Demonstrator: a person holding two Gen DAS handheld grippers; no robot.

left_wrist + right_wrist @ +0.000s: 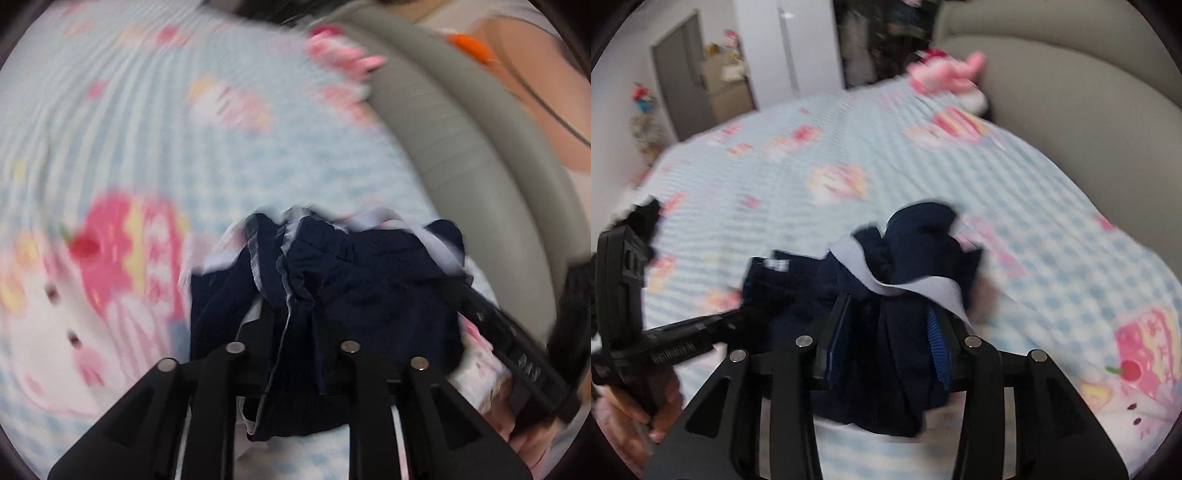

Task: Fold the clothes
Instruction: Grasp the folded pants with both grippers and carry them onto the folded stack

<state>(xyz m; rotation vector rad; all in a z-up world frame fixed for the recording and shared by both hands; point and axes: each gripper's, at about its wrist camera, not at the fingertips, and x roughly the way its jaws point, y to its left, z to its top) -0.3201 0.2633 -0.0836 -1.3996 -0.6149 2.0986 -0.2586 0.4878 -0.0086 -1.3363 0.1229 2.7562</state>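
Observation:
A navy garment with pale grey-white trim (354, 280) hangs bunched between both grippers above the bed. My left gripper (291, 332) is shut on a bunch of its fabric, which spills over and hides the fingertips. In the right wrist view my right gripper (890, 325) is shut on the same navy garment (908, 251), with its blue pads (936, 343) pressed against the cloth. The two grippers are close together: the right one shows at the right in the left wrist view (517, 354), the left one at the left in the right wrist view (683, 332). Both views are motion-blurred.
The bed has a light blue checked sheet with pink cartoon prints (849, 147). A grey padded headboard (1071, 92) curves along its right side. A pink plush toy (945, 74) lies at the far end. A door and cupboards (679, 74) stand beyond the bed.

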